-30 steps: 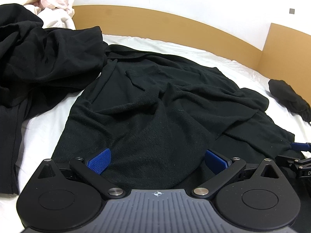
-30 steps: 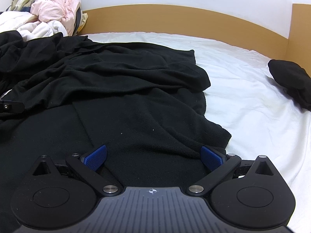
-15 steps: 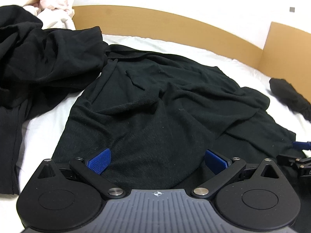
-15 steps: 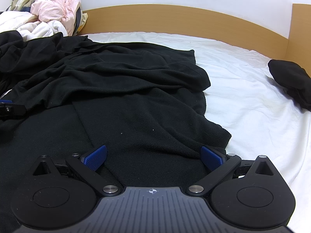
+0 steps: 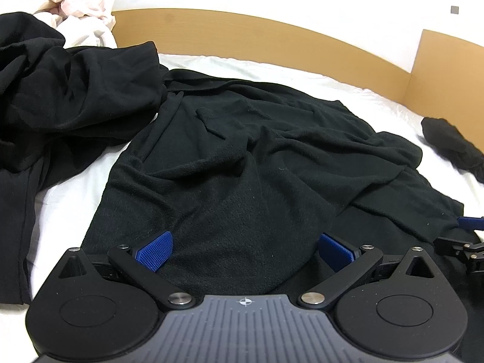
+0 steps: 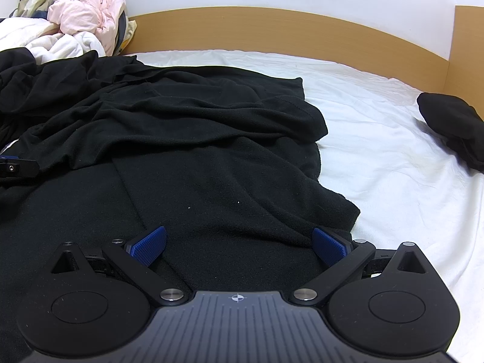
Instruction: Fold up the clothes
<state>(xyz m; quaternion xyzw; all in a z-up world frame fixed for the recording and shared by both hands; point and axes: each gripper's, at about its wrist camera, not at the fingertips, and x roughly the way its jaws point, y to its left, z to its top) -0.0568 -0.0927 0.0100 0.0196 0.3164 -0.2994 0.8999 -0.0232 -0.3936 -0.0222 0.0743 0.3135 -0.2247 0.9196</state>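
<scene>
A black fleece garment is lying spread across the white bed sheet, occupying the centre of both wrist views. Its fabric is matte and slightly napped, with small specks of lint showing on the surface. The upper portion is lying rumpled in long, shallow diagonal folds, and one layer is overlapping the flatter lower panel. In the right wrist view, the garment's right edge is running unevenly down the sheet, ending in a loose corner just beside the right finger pad.

The left gripper is resting low over the near hem with its jaws spread wide, both blue pads apart and grasping nothing. The right gripper is sitting likewise over the lower panel, jaws released, cloth lying between the pads but not pinched.

A second black garment is lying heaped at the left, touching the first. A small black bundle is sitting well apart at the right, near the wooden headboard. Pale pink and white bedding is piled in the far left corner.
</scene>
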